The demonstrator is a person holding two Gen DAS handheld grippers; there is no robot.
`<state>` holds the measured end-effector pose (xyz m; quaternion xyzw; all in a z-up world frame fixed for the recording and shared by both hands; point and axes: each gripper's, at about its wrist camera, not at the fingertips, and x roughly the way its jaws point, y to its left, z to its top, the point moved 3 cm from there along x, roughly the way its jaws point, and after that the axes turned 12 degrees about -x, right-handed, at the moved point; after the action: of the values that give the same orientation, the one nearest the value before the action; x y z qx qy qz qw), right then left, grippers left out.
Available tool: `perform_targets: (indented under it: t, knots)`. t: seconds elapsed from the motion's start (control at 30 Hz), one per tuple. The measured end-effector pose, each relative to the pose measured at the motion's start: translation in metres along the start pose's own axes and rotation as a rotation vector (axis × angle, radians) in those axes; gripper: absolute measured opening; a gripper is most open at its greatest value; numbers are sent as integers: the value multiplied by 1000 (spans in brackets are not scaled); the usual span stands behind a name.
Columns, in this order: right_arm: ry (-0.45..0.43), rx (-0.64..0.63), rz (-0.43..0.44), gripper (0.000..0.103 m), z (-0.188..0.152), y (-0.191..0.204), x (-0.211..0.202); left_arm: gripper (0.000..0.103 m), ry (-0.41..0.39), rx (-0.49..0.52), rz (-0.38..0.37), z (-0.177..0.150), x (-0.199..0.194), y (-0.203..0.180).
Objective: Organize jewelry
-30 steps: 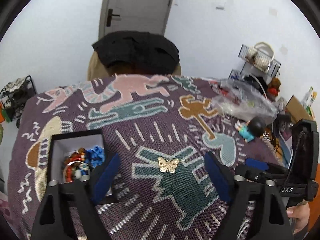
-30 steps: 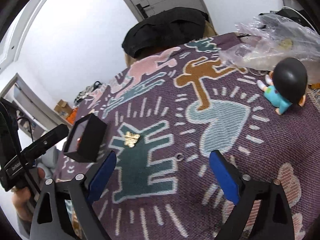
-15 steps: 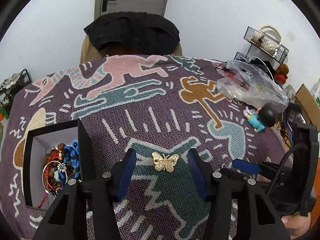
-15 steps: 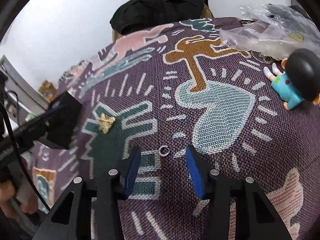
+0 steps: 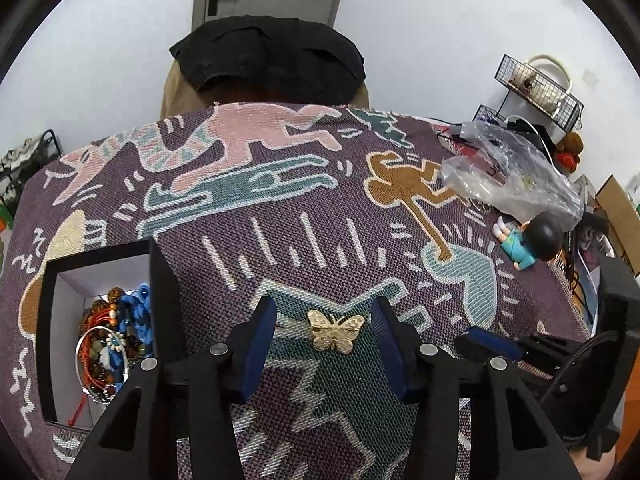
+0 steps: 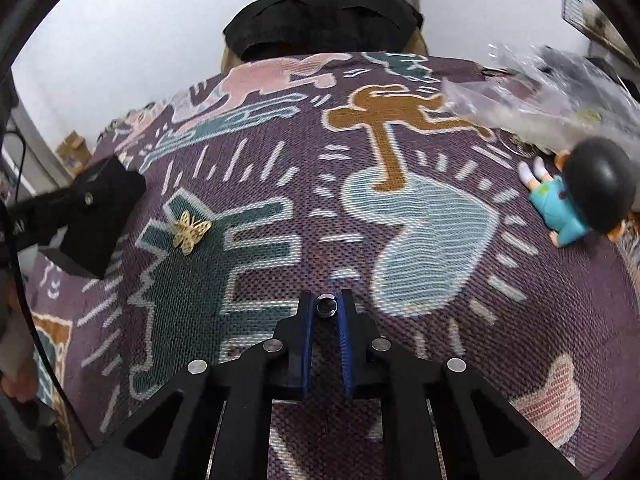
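Observation:
A gold butterfly brooch lies on the patterned purple cloth, between the blue pads of my left gripper, which is open with gaps on both sides of it. The brooch also shows in the right wrist view. My right gripper is shut on a small silver ring at cloth level. A black jewelry box with a white inside holds beads and bracelets at the left. Its black outer wall shows in the right wrist view.
A doll with a black head and teal clothes lies at the right, also in the right wrist view. A clear plastic bag lies behind it. A chair with a black garment stands past the far edge.
My left gripper has moved forward and narrowed around the butterfly brooch. My right gripper has moved to the silver ring and shut on it.

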<state>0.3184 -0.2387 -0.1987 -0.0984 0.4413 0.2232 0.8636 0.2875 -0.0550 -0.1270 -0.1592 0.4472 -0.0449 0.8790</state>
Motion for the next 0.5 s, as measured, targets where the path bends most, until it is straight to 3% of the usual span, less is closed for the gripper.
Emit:
perform_targets:
  t: [0.5]
  knots:
    - [-89,77,17,13,-9,-27,-35,51,131,19,55,-11,51,-11]
